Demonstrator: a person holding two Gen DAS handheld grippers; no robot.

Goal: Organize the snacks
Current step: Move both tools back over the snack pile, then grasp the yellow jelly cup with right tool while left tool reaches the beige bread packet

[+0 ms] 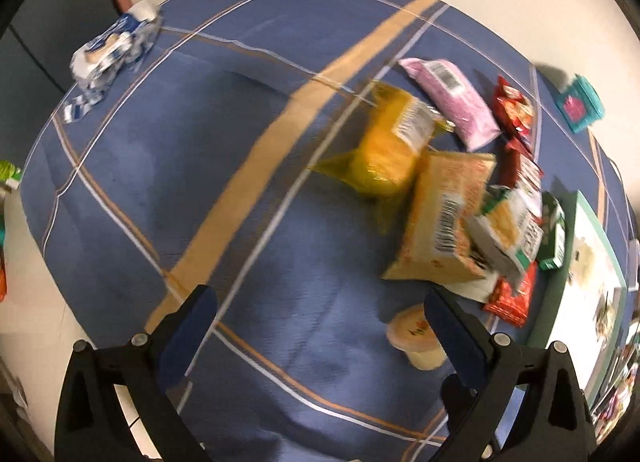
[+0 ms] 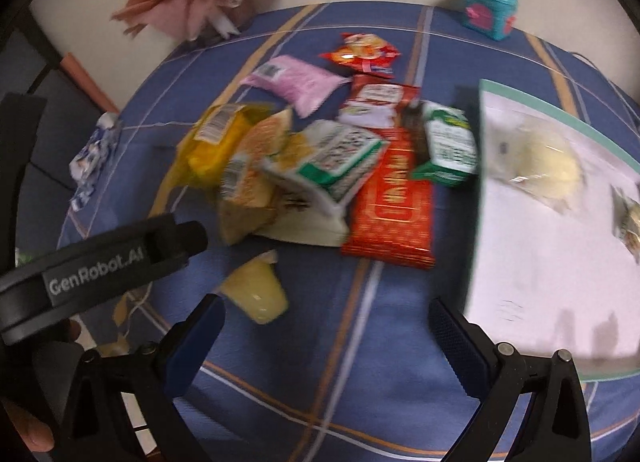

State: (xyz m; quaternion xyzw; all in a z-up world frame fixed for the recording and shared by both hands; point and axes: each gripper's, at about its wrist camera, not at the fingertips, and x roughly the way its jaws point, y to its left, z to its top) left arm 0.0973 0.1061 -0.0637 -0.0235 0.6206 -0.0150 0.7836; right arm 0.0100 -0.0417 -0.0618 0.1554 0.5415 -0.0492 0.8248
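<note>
Stage: we are judging the sorting as barely begun; nothing is looking grouped or lined up yet.
Snack pile: we are seeing the yellow crinkly plastic snack bag (image 1: 390, 142), the pink soft packet with a barcode (image 1: 452, 102), the orange-red foil packet with gold lettering (image 2: 394, 202) and the green-and-white packet (image 2: 340, 162) lying jumbled and overlapping in the centre-right of both frames, on the blue plaid cloth-covered surface (image 1: 240, 82).
Stragglers: the pale yellow jelly cup (image 2: 258, 294) is lying on its side below the pile; the blue-and-white crumpled wrapper (image 1: 114, 50) is sitting well apart at the upper left.
White tray: the flat white tray with a green rim (image 2: 480, 182) at the right edge is holding a few pale items; we cannot tell what they are.
Left hand-held gripper (image 1: 320, 310): spread wide, carrying nothing, hovering over bare cloth.
Right hand-held gripper (image 2: 326, 322): also spread and carrying nothing, near the jelly cup.
Left to do: we are reckoning practically every packet is awaiting a place.
</note>
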